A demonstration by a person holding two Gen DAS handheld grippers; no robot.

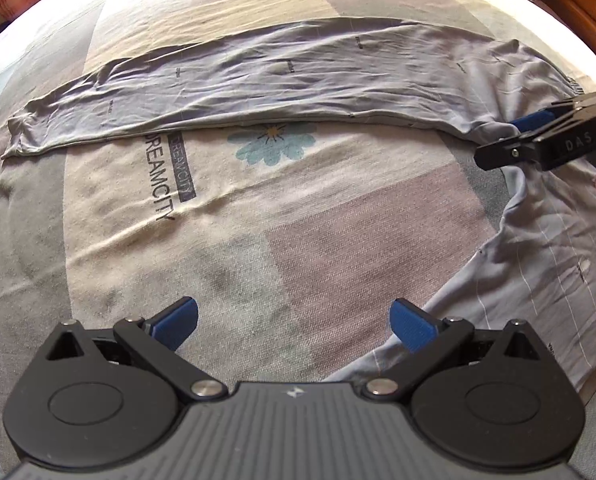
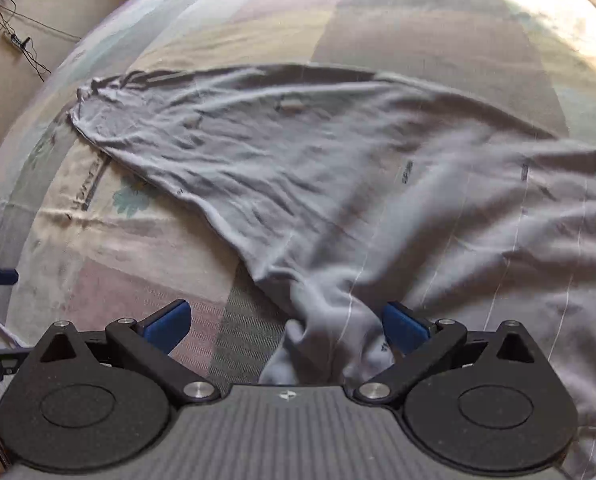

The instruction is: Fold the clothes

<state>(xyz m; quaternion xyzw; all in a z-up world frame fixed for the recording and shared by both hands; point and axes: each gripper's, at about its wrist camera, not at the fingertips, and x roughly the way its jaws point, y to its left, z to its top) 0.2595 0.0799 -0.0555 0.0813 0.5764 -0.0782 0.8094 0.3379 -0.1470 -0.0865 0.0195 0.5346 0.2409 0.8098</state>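
Both tools stood wide, the left tool (image 1: 294,322) over bare bedsheet (image 1: 258,208), the right tool (image 2: 286,322) straddling a bunched ridge of the grey garment (image 2: 298,168) spread on the bed, ungripped; closing on that bunch risked, in my judgement, a crooked, wrinkled fold

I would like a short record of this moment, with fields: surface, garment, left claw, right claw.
surface: bed sheet with colour blocks, a blue flower print and the word DREAMCITY
garment: grey garment, one long part stretched flat across the sheet, the rest bunched at the right
left claw: left claw open, over the sheet, holding nothing
right claw: right claw open, a bunched fold of the garment between its fingers
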